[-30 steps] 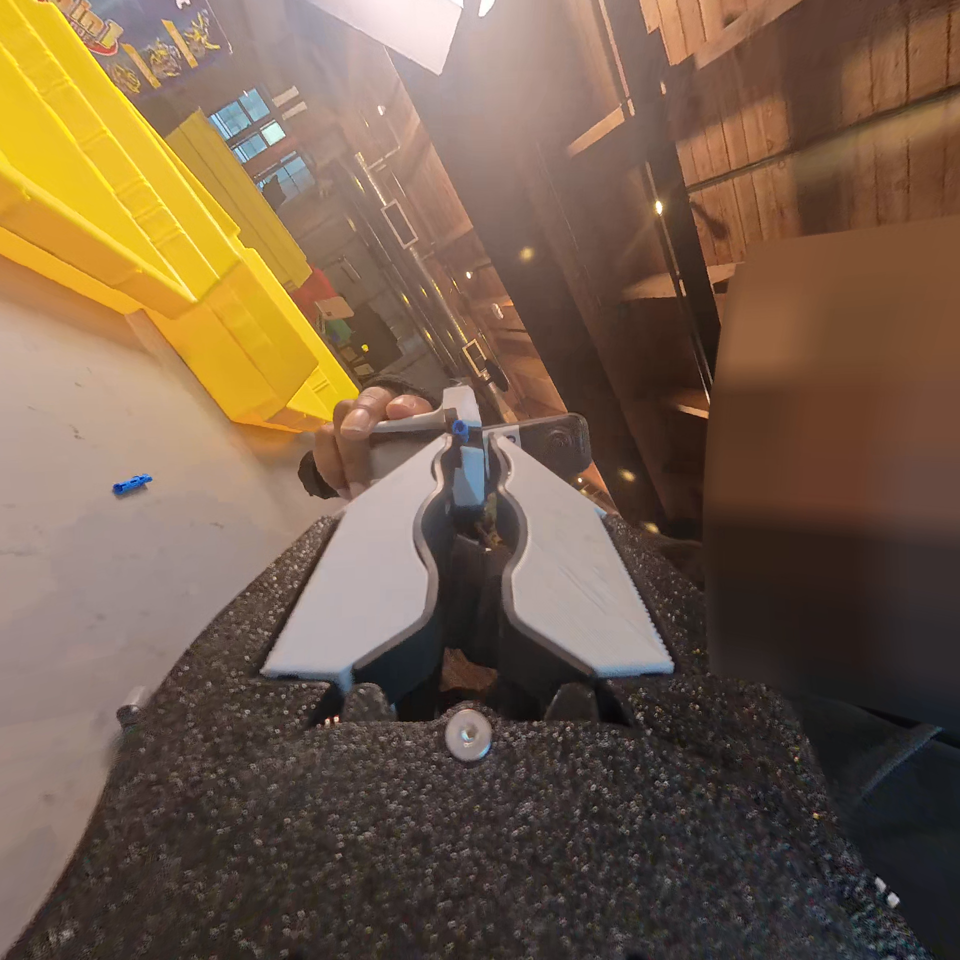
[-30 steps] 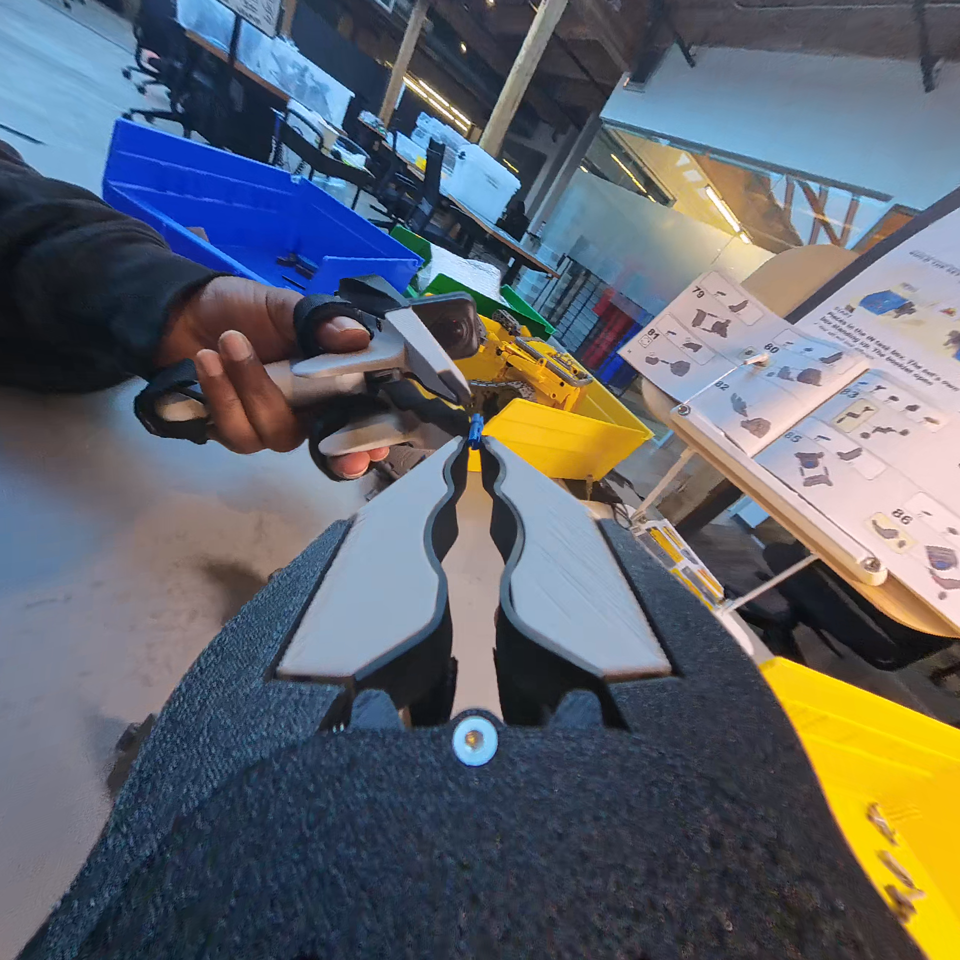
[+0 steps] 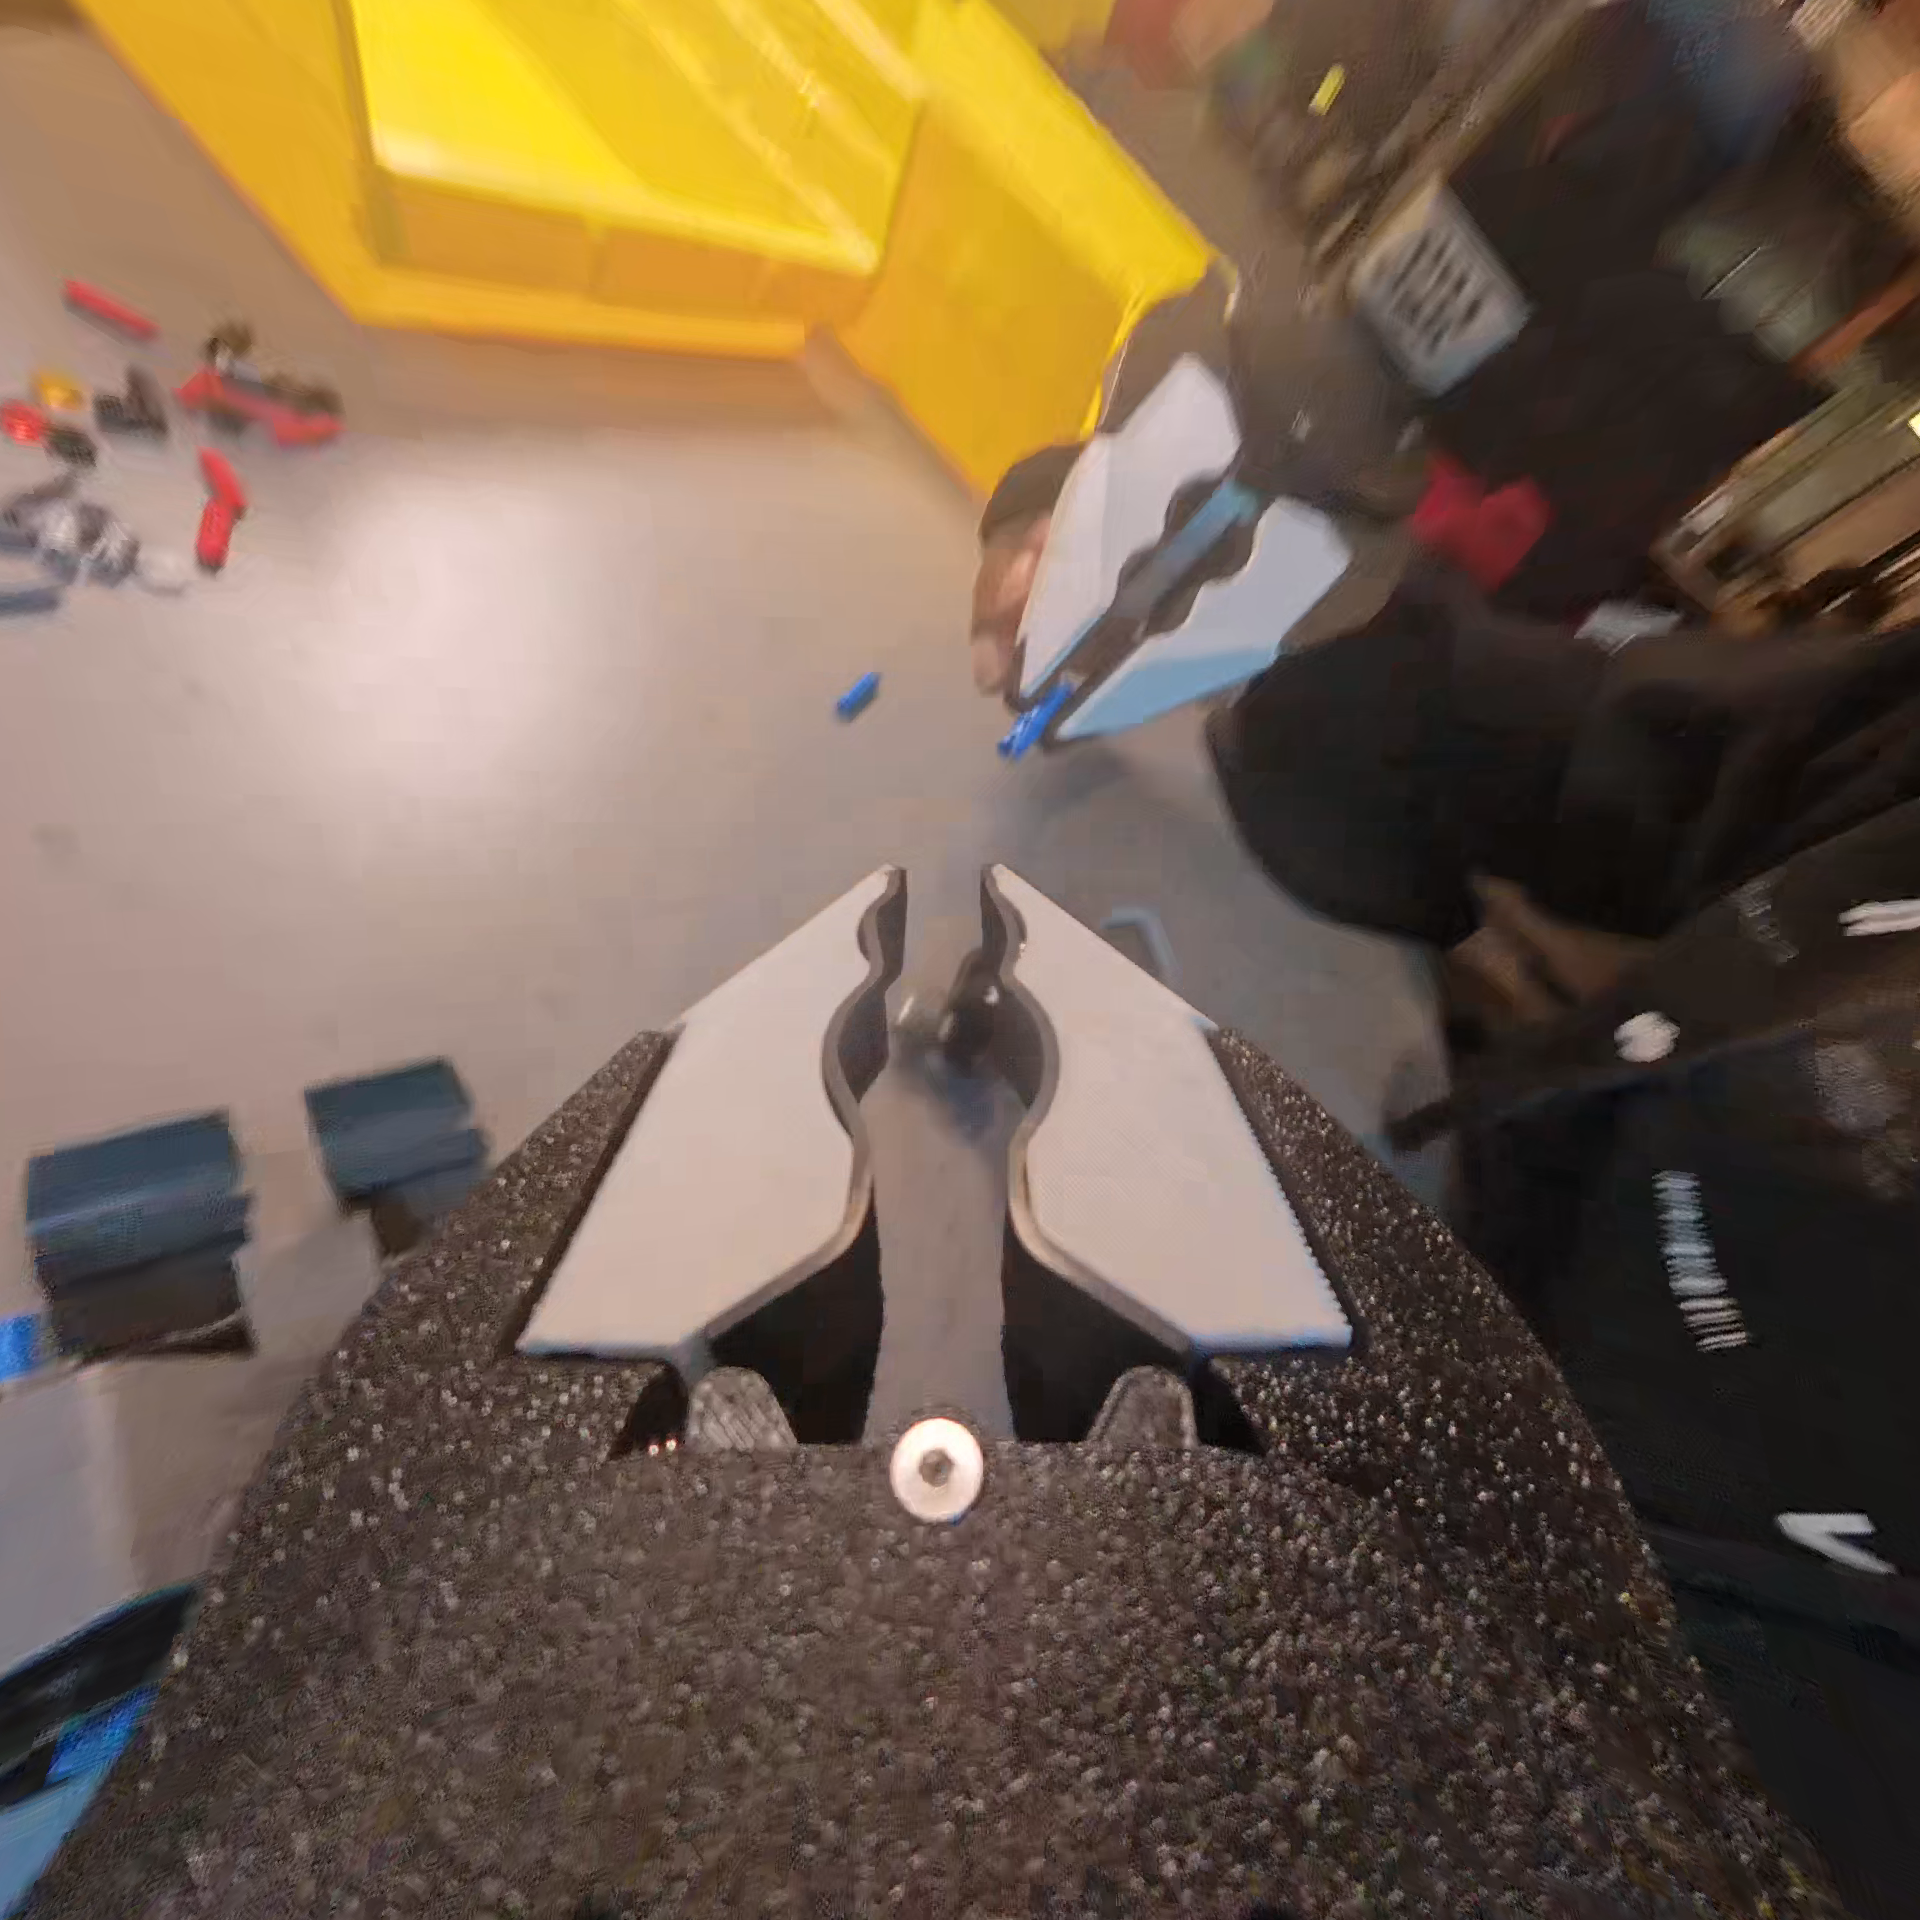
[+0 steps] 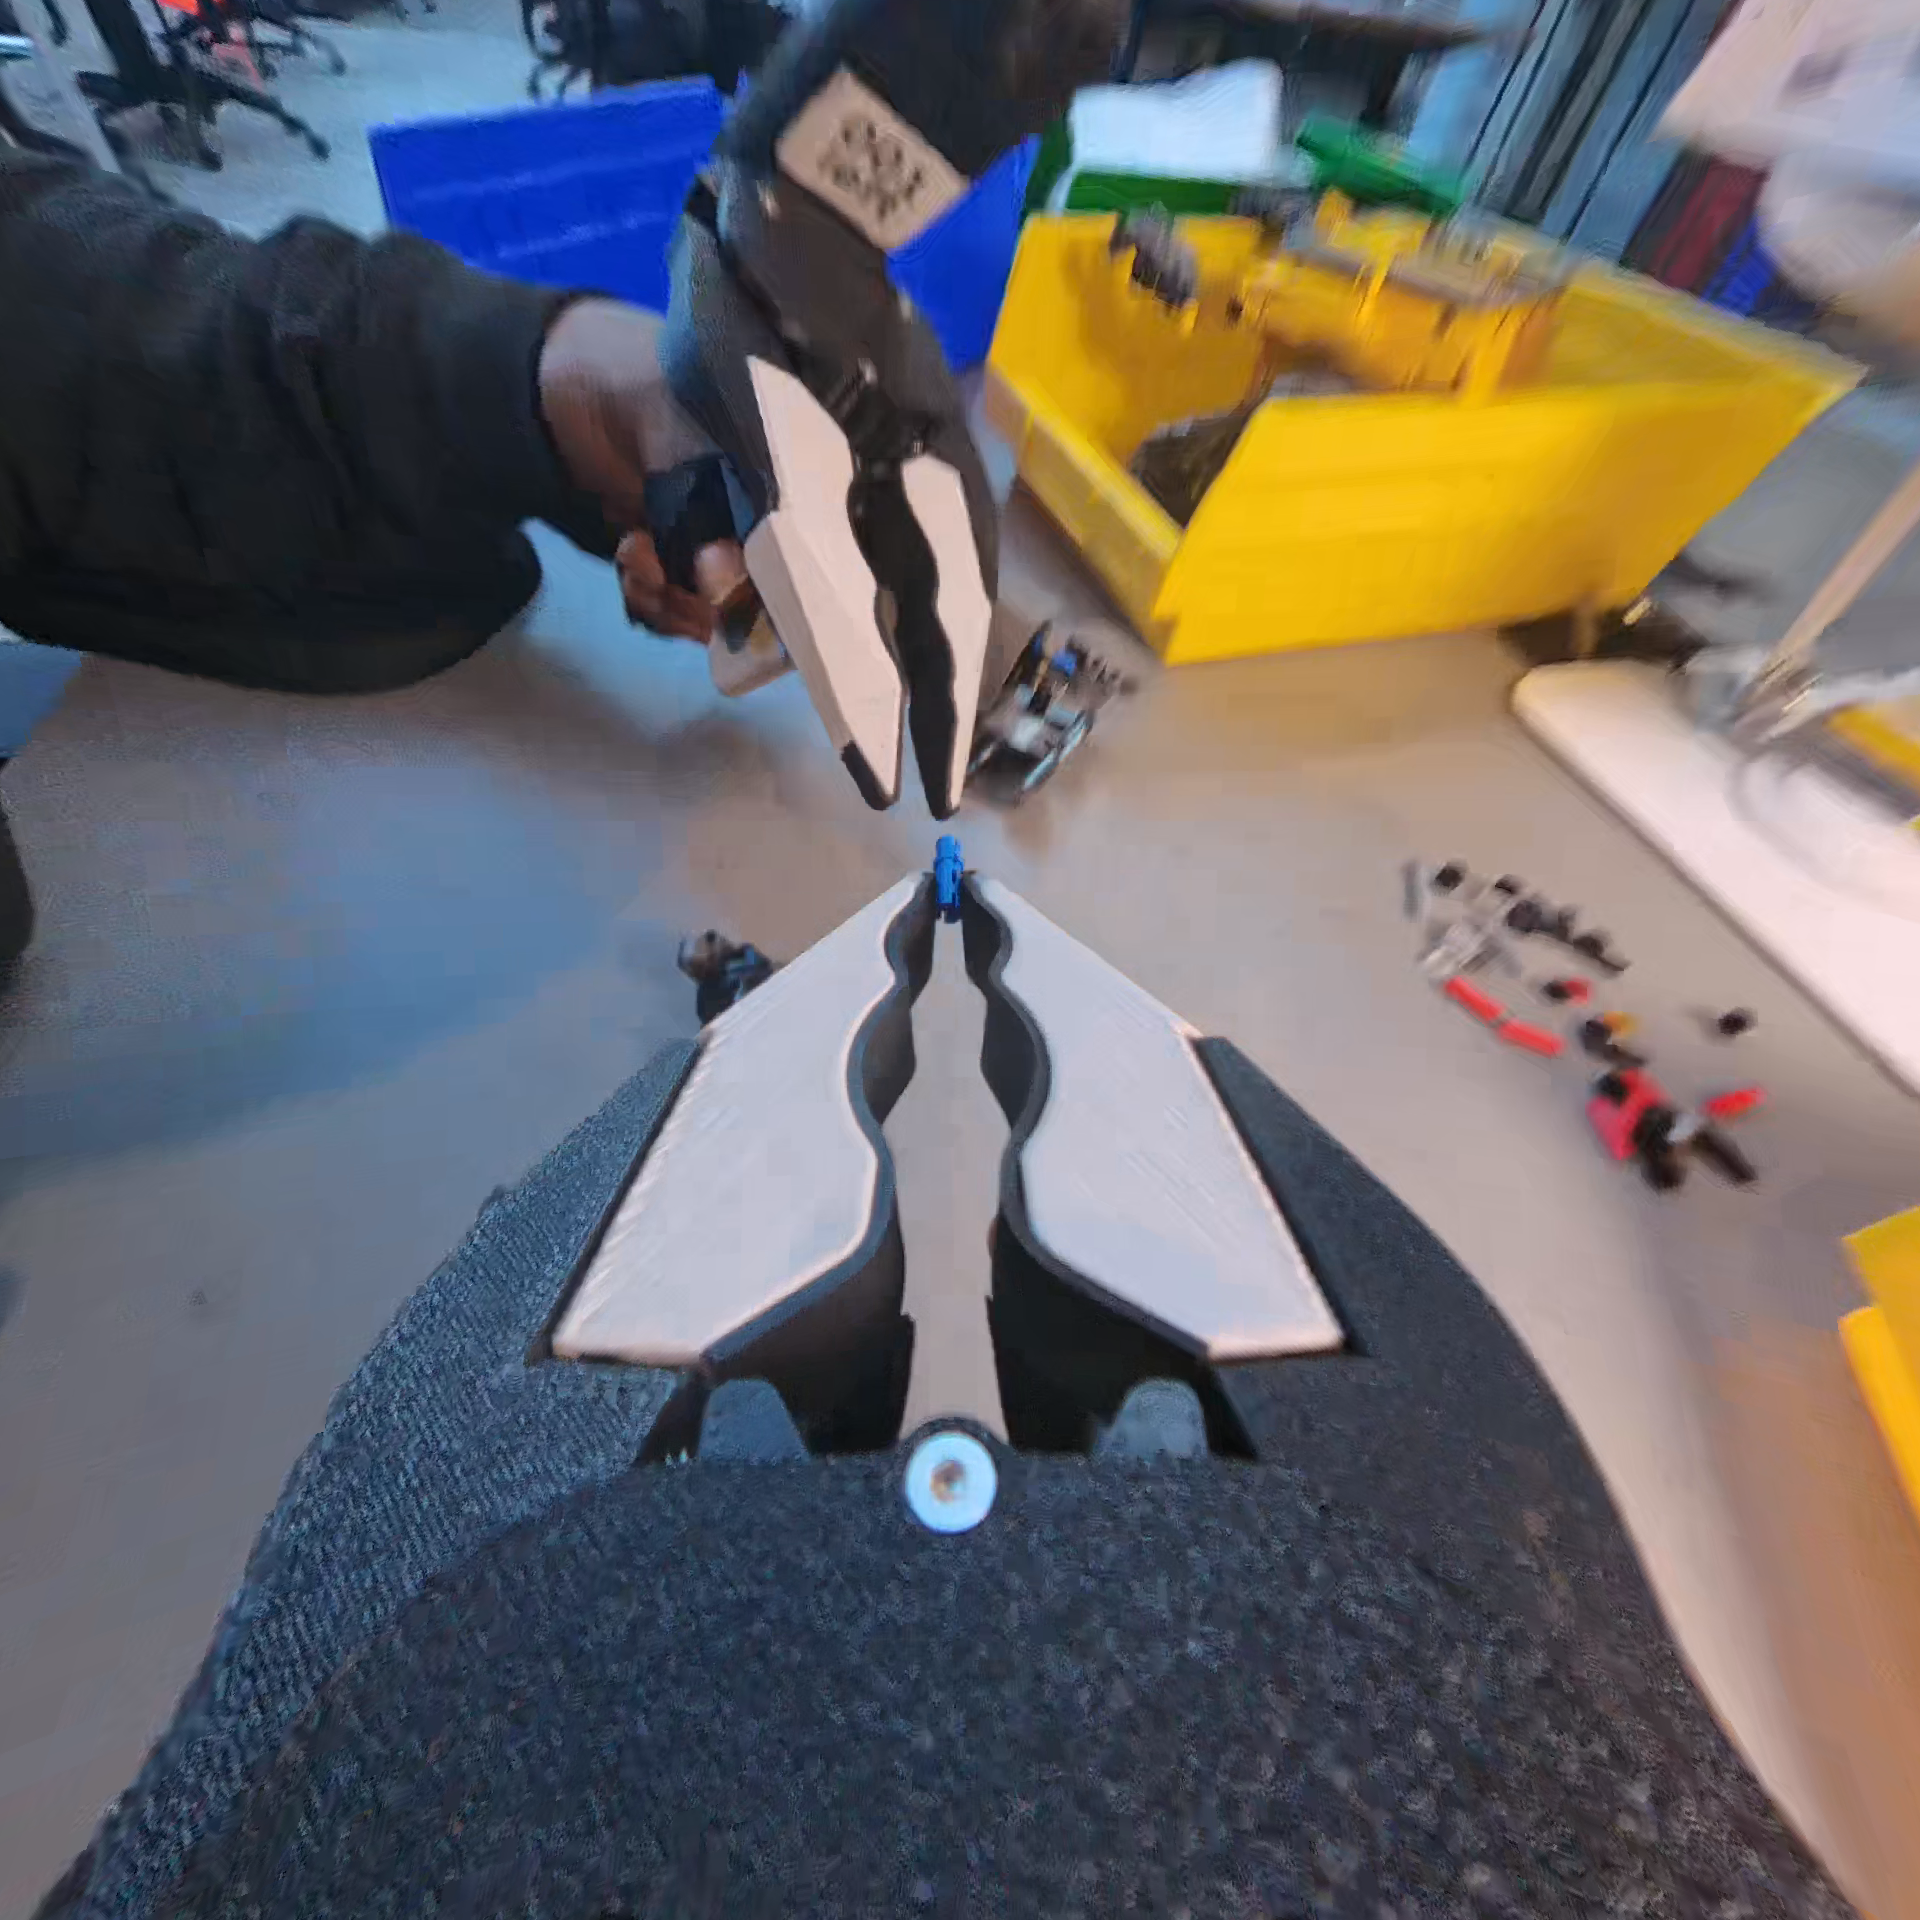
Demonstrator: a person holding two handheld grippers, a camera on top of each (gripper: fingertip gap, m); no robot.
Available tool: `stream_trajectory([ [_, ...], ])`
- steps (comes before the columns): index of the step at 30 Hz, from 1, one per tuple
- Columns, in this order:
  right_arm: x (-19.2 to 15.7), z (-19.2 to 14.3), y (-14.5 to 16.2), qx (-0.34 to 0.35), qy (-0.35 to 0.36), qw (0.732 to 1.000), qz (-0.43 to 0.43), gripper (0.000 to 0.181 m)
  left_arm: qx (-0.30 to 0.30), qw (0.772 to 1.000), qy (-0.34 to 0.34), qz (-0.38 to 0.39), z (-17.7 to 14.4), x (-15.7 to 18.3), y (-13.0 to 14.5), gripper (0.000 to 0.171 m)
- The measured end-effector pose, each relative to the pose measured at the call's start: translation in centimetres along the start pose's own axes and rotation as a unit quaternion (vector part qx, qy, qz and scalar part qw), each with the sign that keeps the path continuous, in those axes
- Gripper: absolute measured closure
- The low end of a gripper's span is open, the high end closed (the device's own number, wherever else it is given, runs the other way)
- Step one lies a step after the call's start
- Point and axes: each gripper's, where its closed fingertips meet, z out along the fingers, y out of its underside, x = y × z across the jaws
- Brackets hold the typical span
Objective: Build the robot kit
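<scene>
The right gripper (image 4: 948, 883), two pale wavy-edged plastic fingers set in black foam, is pinched on a small blue plastic connector pin (image 4: 948, 876) at the very tips; the pin is held above the grey tabletop (image 4: 364, 935), its long axis in line with the fingers and its free end pointing away from the camera; about half its length juts past the tips. It looks light, rigid and smooth, so a grip this near the end could let it swivel or slip; the middle of the shaft seems the surer place to hold. Just beyond the pin's free end, apart from it, the left gripper (image 4: 914, 805) points down toward it; its jaws stand slightly parted with nothing between the tips, as the left wrist view confirms. Below that left gripper lies a small dark part with a silvery end (image 3: 951, 1013). Farther off, a second small blue pin (image 3: 858, 694) lies on the table; loose red and black building pieces (image 4: 1590, 1039) are scattered to the right; beyond them stand a yellow plastic bin (image 4: 1403, 488) and a blue plastic bin (image 4: 551, 177).
</scene>
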Motion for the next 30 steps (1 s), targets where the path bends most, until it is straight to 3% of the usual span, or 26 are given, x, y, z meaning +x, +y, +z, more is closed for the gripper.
stream_trajectory([
  [2, -0.1, 0.7, 2.2, -0.048, -0.04, 0.996, 0.061, 0.177, -0.064, 0.998, -0.013, -0.002, 0.8, -0.8, 2.5, 0.158],
  [7, -1.2, 1.6, 3.6, -0.077, -0.089, 0.981, 0.151, 0.177, -0.107, 0.994, 0.009, -0.02, 2.2, -0.6, 4.4, 0.16],
  [19, -5.5, 0.7, 3.1, -0.093, -0.157, 0.977, 0.11, 0.177, -0.162, 0.984, 0.014, 0.073, 2.9, 1.2, 6.0, 0.142],
  [23, -6.4, 0.9, 4.0, -0.122, -0.16, 0.976, 0.078, 0.177, -0.175, 0.981, 0.027, 0.076, 2.3, 1.9, 6.4, 0.138],
  [30, -7.1, 0.9, 4.2, -0.138, -0.159, 0.976, 0.05, 0.177, -0.218, 0.964, 0.011, 0.155, 2.9, 3.2, 7.6, 0.126],
])
